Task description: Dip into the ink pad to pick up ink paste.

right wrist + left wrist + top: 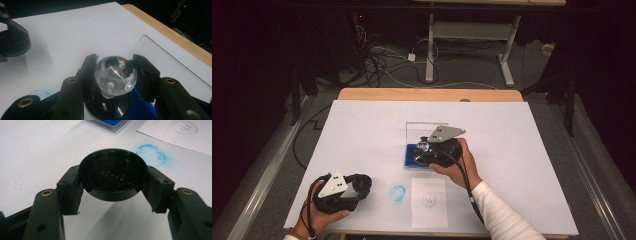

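Observation:
My left gripper (113,181) is shut on a black round cap (113,176) with faint raised lettering, held just above the white sheet at the table's front left (361,184). My right gripper (115,73) is shut on the clear faceted knob (115,75) of a stamp. The stamp's dark round base (107,107) sits over the blue ink pad (143,110). In the high view the right gripper (423,150) is over the ink pad (408,156) at mid-table. The pad's clear lid (422,130) stands open behind it.
A small paper (429,201) with a round stamped mark lies near the front edge. A blue ink smudge (397,194) is on the white sheet (362,125) between the paper and my left gripper. The wooden table edge (427,94) runs along the back.

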Demonstrator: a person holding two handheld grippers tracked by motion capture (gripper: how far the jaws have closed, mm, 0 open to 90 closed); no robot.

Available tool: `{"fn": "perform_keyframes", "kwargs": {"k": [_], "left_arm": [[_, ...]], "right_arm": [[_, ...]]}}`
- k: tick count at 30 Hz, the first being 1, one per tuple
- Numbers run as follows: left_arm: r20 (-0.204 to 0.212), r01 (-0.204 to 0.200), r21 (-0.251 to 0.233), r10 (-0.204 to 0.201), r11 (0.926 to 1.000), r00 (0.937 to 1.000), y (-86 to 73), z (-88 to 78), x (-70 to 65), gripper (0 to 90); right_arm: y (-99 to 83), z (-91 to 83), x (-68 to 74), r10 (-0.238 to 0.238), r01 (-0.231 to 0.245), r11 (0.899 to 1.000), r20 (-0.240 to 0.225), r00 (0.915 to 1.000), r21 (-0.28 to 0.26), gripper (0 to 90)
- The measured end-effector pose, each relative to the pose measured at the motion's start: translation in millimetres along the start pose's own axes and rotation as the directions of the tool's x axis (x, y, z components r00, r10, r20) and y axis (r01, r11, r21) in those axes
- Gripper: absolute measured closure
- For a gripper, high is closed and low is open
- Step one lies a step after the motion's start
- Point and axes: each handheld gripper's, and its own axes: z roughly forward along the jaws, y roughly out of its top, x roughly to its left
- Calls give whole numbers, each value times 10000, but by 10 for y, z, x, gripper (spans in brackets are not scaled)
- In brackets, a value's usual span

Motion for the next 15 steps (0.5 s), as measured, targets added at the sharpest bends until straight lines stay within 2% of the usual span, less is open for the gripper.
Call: {"fn": "perform_keyframes", "kwargs": {"k": [7,15], "left_arm": [[-61,-68,126,68,9999,10000,4,4,4,364],[-39,-89,147,89,9999,10000,3,6,1,364]], "right_arm": [[-26,242,-66,224,-230,9990,167,9996,382,571],[-60,416,-83,243,-264,9983,413,9989,518,571]]}}
